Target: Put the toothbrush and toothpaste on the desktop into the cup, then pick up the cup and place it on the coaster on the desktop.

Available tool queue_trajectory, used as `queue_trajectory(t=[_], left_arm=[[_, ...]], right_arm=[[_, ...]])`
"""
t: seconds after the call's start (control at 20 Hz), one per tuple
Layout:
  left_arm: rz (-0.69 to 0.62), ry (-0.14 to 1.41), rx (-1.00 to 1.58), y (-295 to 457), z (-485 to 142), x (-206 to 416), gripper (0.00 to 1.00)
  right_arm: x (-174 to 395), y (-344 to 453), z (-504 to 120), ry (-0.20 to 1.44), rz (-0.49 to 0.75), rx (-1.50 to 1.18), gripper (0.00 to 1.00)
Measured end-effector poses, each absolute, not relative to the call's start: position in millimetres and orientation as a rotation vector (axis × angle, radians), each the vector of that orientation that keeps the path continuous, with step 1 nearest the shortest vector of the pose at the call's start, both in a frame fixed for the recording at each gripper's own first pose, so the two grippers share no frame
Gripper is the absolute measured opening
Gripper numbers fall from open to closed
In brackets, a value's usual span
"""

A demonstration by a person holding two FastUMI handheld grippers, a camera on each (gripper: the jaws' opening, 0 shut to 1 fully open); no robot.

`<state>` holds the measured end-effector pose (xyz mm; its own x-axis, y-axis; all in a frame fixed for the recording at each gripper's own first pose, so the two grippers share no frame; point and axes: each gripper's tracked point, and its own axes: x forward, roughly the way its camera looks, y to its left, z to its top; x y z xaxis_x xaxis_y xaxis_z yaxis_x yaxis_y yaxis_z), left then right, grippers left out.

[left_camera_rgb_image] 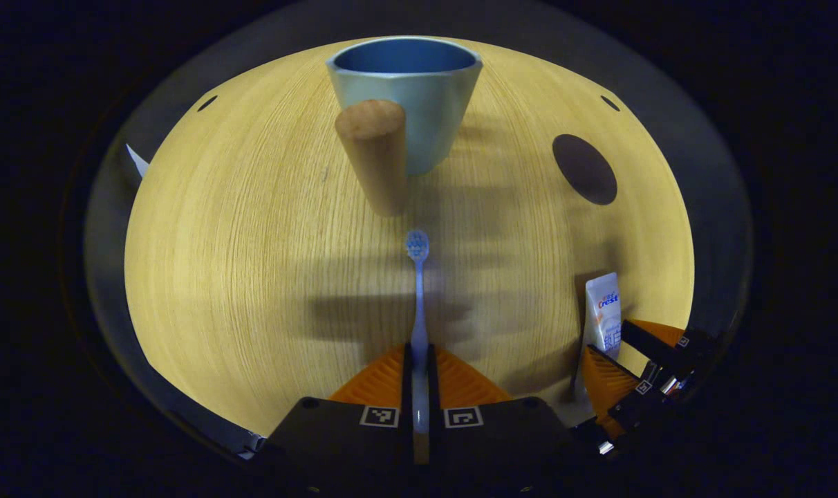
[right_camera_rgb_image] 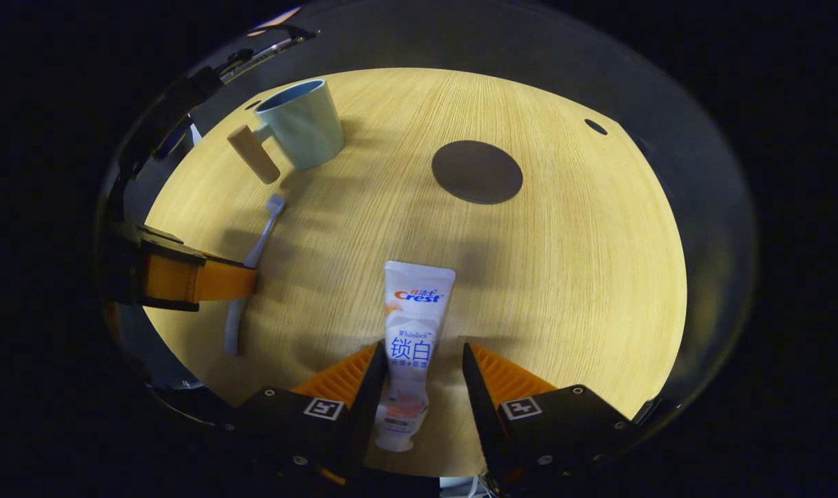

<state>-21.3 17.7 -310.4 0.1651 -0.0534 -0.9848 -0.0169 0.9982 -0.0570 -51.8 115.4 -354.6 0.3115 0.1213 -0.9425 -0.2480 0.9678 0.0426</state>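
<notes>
A light blue cup (left_camera_rgb_image: 405,97) with a wooden handle (left_camera_rgb_image: 376,152) stands upright at the far side of the table. The blue toothbrush (left_camera_rgb_image: 417,290) lies on the table, bristles toward the cup, and my left gripper (left_camera_rgb_image: 419,349) is shut on its handle. The white toothpaste tube (right_camera_rgb_image: 413,332) lies flat between the fingers of my right gripper (right_camera_rgb_image: 422,349), which is open, with a gap on the tube's right side. A dark round coaster (right_camera_rgb_image: 477,171) lies to the right of the cup (right_camera_rgb_image: 301,131). The left gripper (right_camera_rgb_image: 246,277) holds the toothbrush (right_camera_rgb_image: 256,256) at the left.
The wooden tabletop (left_camera_rgb_image: 253,277) is round-looking and pale, with small dark holes near its far corners (left_camera_rgb_image: 610,103). In the left gripper view, the right gripper (left_camera_rgb_image: 607,337) sits around the toothpaste (left_camera_rgb_image: 604,315) near the right edge, and the coaster (left_camera_rgb_image: 585,169) lies beyond it.
</notes>
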Motion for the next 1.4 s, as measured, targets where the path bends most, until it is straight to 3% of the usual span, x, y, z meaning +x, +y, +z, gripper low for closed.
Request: queue_trajectory(t=[0.1, 0.15, 0.2, 0.45, 0.85, 1.4], left_arm=[[-0.046, 1.382, -0.037, 21, -306, -19, 0.09], [-0.055, 1.366, -0.032, 20, -302, -16, 0.09], [-0.063, 1.352, -0.026, 20, -298, -13, 0.09], [-0.131, 1.282, -0.031, 22, -275, -9, 0.09], [-0.202, 1.141, -0.094, 25, -228, 11, 0.09], [-0.273, 0.897, -0.112, 47, -154, 109, 0.09]], right_arm=[[-52, 120, -357, 1.242, 0.235, -0.104, 0.59], [-53, 122, -357, 1.248, 0.227, -0.097, 0.44], [-55, 122, -356, 1.257, 0.226, -0.086, 0.36], [-54, 136, -355, 1.246, 0.248, -0.001, 0.18], [-51, 135, -349, 1.205, 0.188, 0.022, 0.16], [-43, 136, -333, 1.139, 0.135, 0.029, 0.16]])
